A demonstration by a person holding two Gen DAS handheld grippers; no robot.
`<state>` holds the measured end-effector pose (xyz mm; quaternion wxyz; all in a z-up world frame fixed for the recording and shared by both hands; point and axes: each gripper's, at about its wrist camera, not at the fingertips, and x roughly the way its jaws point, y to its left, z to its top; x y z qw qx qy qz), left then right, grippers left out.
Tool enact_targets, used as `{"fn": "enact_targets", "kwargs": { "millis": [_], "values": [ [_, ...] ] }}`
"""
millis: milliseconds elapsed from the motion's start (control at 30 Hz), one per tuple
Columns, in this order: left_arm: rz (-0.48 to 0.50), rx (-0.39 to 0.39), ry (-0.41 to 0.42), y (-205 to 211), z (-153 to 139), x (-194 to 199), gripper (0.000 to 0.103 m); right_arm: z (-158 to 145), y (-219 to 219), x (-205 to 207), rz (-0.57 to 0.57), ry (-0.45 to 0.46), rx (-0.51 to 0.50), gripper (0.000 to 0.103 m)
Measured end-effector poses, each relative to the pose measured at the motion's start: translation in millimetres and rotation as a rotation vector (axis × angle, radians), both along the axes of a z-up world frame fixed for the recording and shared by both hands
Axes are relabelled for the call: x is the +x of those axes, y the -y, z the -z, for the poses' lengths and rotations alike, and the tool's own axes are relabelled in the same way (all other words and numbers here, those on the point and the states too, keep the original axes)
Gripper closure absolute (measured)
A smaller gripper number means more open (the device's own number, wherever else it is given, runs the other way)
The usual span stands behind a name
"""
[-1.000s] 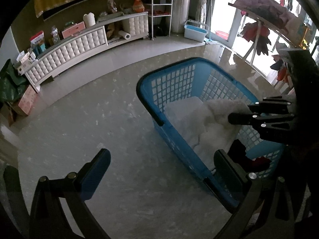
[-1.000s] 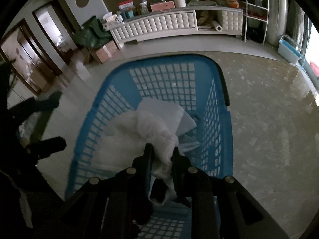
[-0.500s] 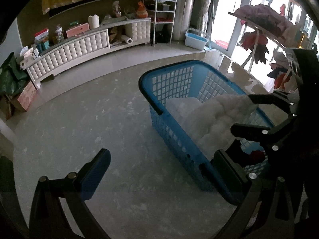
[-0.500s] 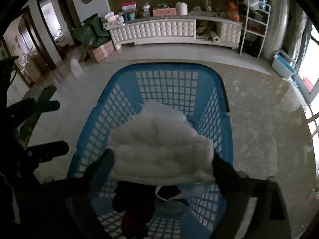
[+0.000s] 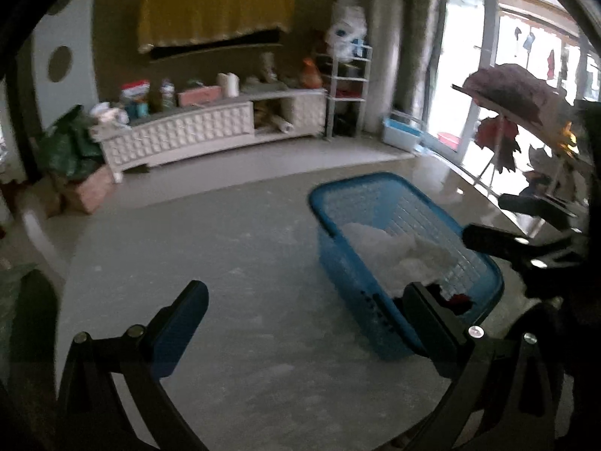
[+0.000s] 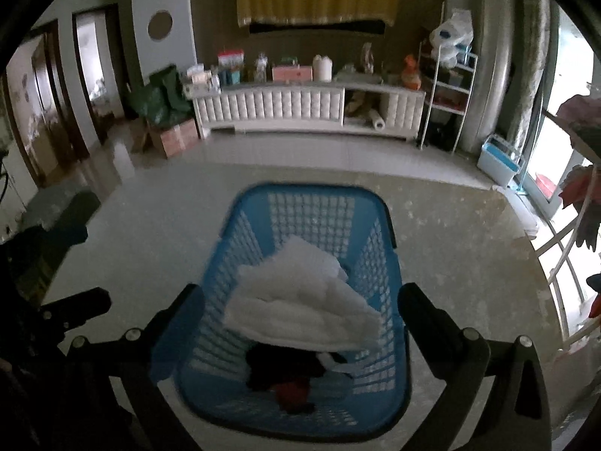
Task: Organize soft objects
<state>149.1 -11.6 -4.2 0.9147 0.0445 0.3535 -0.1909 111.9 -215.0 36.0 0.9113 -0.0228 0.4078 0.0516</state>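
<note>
A: We're above the blue basket (image 6: 311,203) now, and our right gripper (image 6: 300,315) has its jaws spread as wide as they go. They've just been opening, and nothing sits between the pads.

B: And the white blanket (image 6: 300,300)?

A: Lying loose in the basket, a folded, fluffy heap across the middle, clear of both our fingers (image 6: 424,312). Under its near edge we can see some dark clothing (image 6: 278,368) and a red piece (image 6: 293,391) on the basket floor.

B: From our left side we get the same basket (image 5: 360,188) off to the right, standing on the pale speckled floor (image 5: 225,244). The blanket (image 5: 398,255) pokes above the rim.

A: Left gripper (image 5: 300,323)?

B: Wide apart as well, empty, over bare floor just beside the basket. Its right finger (image 5: 432,319) overlaps the basket's near corner in our view; whether it touches, we can't tell.

A: We also catch the right gripper (image 5: 522,221) from that side, at the far right edge, over the basket's end.

B: Behind it all, the long white cabinet (image 6: 308,105) runs along the back wall, a white shelf rack (image 6: 447,90) beside it.
</note>
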Motion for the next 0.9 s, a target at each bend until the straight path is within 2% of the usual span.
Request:
{"fn": "enact_targets", "kwargs": {
  "millis": [200, 400, 533, 700, 900],
  "values": [
    [-0.1, -0.007, 0.078, -21, -19, -30, 0.0, -16, -23, -25, -0.003, 0.07, 0.061, 0.0],
    [-0.168, -0.02, 0.164, -38, -38, -61, 0.0, -22, -48, -42, -0.012, 0.151, 0.04, 0.0],
    [-0.211, 0.007, 0.208, -46, -46, -79, 0.0, -26, -59, -53, -0.032, 0.185, 0.046, 0.0],
    [-0.232, 0.032, 0.249, -49, -53, -98, 0.0, -28, -69, -58, -0.055, 0.2, 0.037, 0.0],
    [-0.243, 0.002, 0.249, -56, -54, -110, 0.0, -24, -69, -63, -0.058, 0.203, 0.036, 0.0]
  ]
}}
